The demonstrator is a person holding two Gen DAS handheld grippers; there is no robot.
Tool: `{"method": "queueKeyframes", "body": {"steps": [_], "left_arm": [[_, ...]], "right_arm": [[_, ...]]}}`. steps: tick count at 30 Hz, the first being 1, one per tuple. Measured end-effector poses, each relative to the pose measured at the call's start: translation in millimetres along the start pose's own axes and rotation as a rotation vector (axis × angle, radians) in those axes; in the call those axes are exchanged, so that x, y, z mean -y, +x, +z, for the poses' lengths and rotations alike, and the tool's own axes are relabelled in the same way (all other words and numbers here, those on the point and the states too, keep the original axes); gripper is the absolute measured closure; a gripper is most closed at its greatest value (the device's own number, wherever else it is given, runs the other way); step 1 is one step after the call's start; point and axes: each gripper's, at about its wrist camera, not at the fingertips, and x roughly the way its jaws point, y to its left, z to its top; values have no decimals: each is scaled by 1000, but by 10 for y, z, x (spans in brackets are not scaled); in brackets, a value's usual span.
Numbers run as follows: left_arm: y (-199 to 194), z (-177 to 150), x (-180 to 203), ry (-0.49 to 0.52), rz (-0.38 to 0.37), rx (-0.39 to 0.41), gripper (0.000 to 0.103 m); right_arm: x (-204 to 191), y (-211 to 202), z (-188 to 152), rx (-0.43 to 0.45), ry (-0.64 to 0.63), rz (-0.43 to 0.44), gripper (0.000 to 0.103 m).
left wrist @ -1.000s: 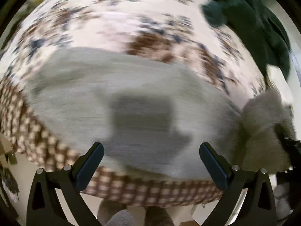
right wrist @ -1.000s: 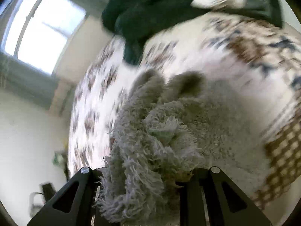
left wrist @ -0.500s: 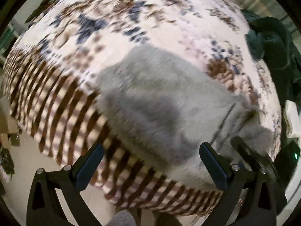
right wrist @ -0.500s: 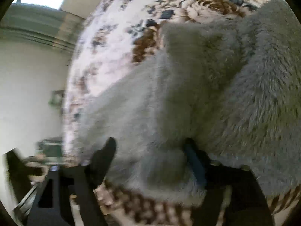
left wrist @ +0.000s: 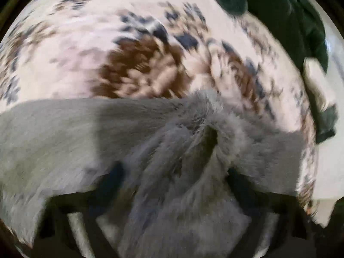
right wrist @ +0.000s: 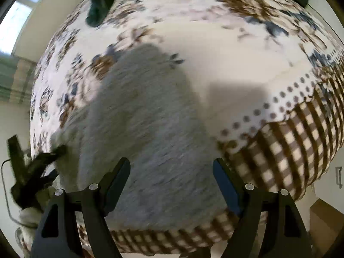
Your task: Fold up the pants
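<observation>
- Where the grey fleece pants (right wrist: 150,129) lie, they rest on the floral bedspread (right wrist: 215,43), reaching its checked border.
- Left gripper (left wrist: 174,178): fingers spread, fleece bunched between them; whether it is gripped cannot be told through the blur.
- Right gripper (right wrist: 172,185): jaws wide apart above the pants, holding nothing.
- Dark green garment (left wrist: 290,10) lies at the far edge.

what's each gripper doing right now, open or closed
Left gripper: fingers apart with the grey pants bunched between them; a firm grip cannot be told.
Right gripper: open, holding nothing, above the pants.
</observation>
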Motion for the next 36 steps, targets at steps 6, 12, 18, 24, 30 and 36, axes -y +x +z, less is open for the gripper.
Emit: {"method": "queueKeyframes", "body": {"steps": [6, 12, 18, 24, 30, 36], "left_arm": [[-464, -225, -167, -5, -47, 122, 93], [-520, -364, -590, -157, -34, 99, 93], [-504, -365, -521, -224, -115, 91, 88], [-670, -627, -521, -292, -176, 67, 37], [-549, -1060, -433, -282, -124, -18, 51], [-410, -1307, -507, -288, -109, -34, 86]], "right_arm": [[248, 212, 214, -46, 18, 26, 22], [245, 735, 230, -198, 25, 103, 46], [248, 621, 332, -116, -27, 25, 79], [429, 516, 384, -238, 31, 112, 45], [542, 382, 103, -309, 23, 147, 43], [716, 487, 27, -297, 47, 43, 74]]}}
